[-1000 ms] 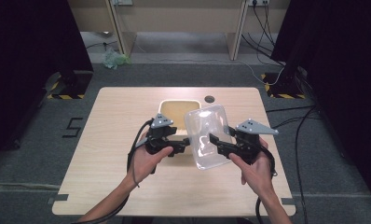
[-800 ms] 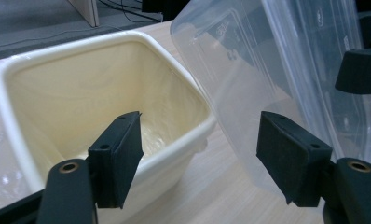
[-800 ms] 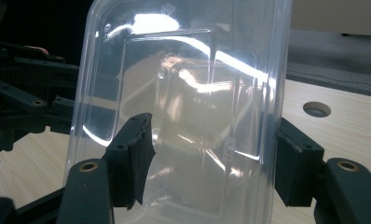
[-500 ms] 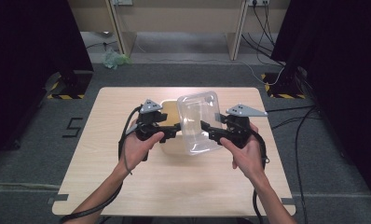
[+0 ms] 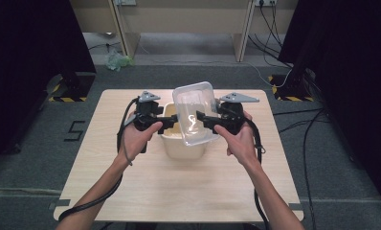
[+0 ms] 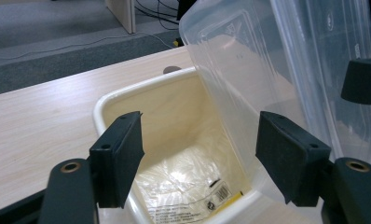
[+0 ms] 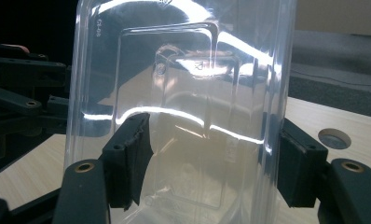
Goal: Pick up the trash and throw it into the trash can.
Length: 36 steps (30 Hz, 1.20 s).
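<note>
A clear plastic container [image 5: 194, 115] hangs tilted over the open cream tub [image 5: 183, 143] in the middle of the table. My right gripper [image 5: 201, 118] is closed on the container's right side. In the right gripper view the container [image 7: 183, 107] stands between the jaws of the right gripper [image 7: 211, 177], and one pad shows through the plastic. My left gripper [image 5: 171, 123] is open at the tub's left rim. In the left gripper view the left gripper [image 6: 204, 158] straddles the tub's near rim [image 6: 99, 105], and the container [image 6: 267, 79] leans into the tub on the right. A label lies on the tub's bottom.
The wooden table [image 5: 131, 187] has bare surface in front of the tub and to both sides. A small round hole [image 7: 334, 138] lies in the tabletop behind the tub. Cables [image 5: 121, 139] trail from both grippers. Dark screens and a desk stand beyond the table.
Both hands moved away from the person, carrying the clear container from the table's front to over the cream tub. It now stands more upright, its lower edge dipping into the tub.
</note>
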Available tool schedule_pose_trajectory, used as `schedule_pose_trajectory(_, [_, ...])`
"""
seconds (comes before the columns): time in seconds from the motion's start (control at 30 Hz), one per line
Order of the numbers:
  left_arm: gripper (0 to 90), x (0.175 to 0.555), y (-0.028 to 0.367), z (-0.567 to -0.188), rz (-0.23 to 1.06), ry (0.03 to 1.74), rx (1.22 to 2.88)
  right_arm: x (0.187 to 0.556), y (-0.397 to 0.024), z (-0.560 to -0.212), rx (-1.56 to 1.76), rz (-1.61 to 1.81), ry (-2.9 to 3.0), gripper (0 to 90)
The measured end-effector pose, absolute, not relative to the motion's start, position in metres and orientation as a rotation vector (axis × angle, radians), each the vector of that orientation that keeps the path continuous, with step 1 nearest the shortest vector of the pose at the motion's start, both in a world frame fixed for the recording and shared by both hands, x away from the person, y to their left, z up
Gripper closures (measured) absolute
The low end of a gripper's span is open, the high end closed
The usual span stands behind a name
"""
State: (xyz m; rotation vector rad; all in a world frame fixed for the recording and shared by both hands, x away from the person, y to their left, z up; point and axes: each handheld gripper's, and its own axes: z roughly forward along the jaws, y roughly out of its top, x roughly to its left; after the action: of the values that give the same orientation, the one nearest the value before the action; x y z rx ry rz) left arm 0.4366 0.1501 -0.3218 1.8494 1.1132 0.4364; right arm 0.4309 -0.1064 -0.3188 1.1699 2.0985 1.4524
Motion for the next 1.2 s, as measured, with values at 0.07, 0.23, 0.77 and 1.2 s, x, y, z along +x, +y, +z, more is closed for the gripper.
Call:
schedule_pose_trajectory(0.07, [31.1,0.443,0.153,-0.323,0.42,1.123,1.841,0.436,-0.104,-0.319,1.171,1.448,2.104,35.9])
schedule_pose_trajectory(0.23, [31.1,0.456,0.161,-0.325,0.403,1.158,1.816,0.449,-0.096,-0.322,1.186,1.442,2.112,35.7])
schedule_pose_trajectory(0.77, [30.6,0.48,0.173,-0.333,0.396,1.243,1.786,0.476,-0.08,-0.342,1.231,1.431,2.137,34.3])
schedule_pose_trajectory(1.2, [25.0,0.501,0.179,-0.355,0.375,1.33,1.789,0.488,-0.08,-0.368,1.27,1.398,2.175,34.7])
